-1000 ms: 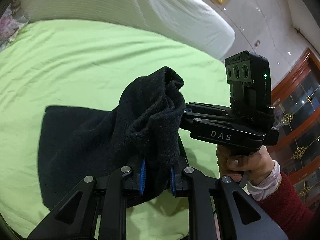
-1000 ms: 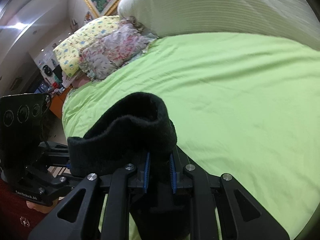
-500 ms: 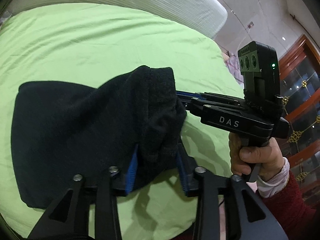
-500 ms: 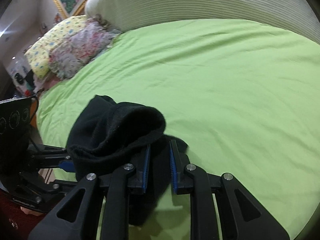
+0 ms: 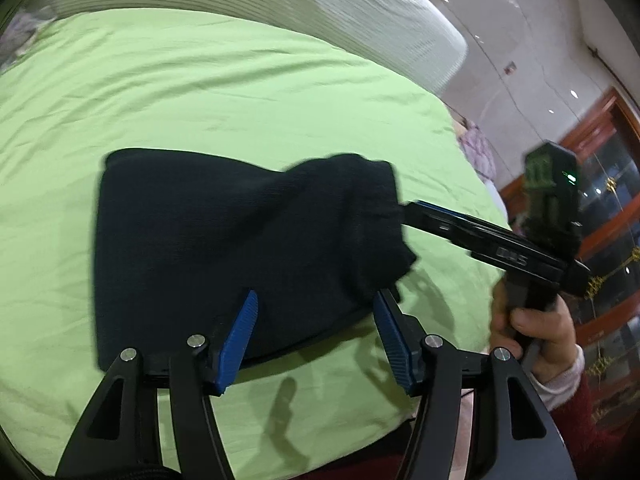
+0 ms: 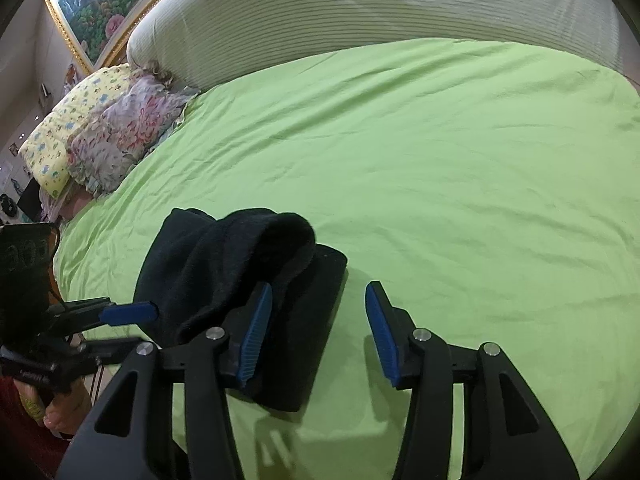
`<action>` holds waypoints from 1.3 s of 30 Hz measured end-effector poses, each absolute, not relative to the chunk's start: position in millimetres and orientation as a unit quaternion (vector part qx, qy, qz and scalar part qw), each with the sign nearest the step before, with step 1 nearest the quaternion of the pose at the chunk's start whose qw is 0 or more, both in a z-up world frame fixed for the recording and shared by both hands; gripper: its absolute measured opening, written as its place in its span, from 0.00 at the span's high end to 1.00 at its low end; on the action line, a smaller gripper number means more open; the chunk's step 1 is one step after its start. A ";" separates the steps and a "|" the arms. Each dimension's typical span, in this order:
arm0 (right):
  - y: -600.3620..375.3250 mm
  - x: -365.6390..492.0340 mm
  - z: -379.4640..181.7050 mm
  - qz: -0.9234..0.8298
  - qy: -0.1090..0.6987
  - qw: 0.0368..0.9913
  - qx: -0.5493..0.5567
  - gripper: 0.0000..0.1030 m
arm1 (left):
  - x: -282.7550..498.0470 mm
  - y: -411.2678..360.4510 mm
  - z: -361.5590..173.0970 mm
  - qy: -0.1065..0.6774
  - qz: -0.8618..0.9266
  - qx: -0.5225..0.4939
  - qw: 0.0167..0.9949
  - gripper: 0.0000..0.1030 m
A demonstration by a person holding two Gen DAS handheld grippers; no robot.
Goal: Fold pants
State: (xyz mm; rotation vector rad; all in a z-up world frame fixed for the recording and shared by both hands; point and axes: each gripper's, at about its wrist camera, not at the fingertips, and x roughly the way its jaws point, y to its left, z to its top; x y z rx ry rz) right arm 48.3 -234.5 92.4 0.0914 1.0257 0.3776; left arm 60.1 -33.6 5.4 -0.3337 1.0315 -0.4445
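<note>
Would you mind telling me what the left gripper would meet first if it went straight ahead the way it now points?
Most likely the black pants: the open left gripper points straight at the folded bundle on the green sheet, with nothing visible between. Depth is unclear through the fisheye.

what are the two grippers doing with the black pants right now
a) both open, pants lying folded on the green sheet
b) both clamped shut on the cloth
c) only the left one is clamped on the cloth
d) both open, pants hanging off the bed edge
a: the left gripper and right gripper both have their blue pads spread wide, and the black pants lie folded on the green sheet.
</note>
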 end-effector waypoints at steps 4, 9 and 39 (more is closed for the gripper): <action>-227.5 42.1 101.3 0.167 0.474 0.863 0.039 0.42 | 60.8 -10.3 4.1 0.485 -0.180 -0.167 0.839 0.38; -217.1 40.9 104.7 0.163 0.468 0.866 0.064 0.37 | 64.9 20.0 -2.8 0.480 -0.140 -0.186 0.846 0.36; -227.7 23.2 52.4 0.117 0.476 0.858 0.156 0.32 | 107.8 42.7 -44.9 0.515 -0.098 -0.208 0.826 0.31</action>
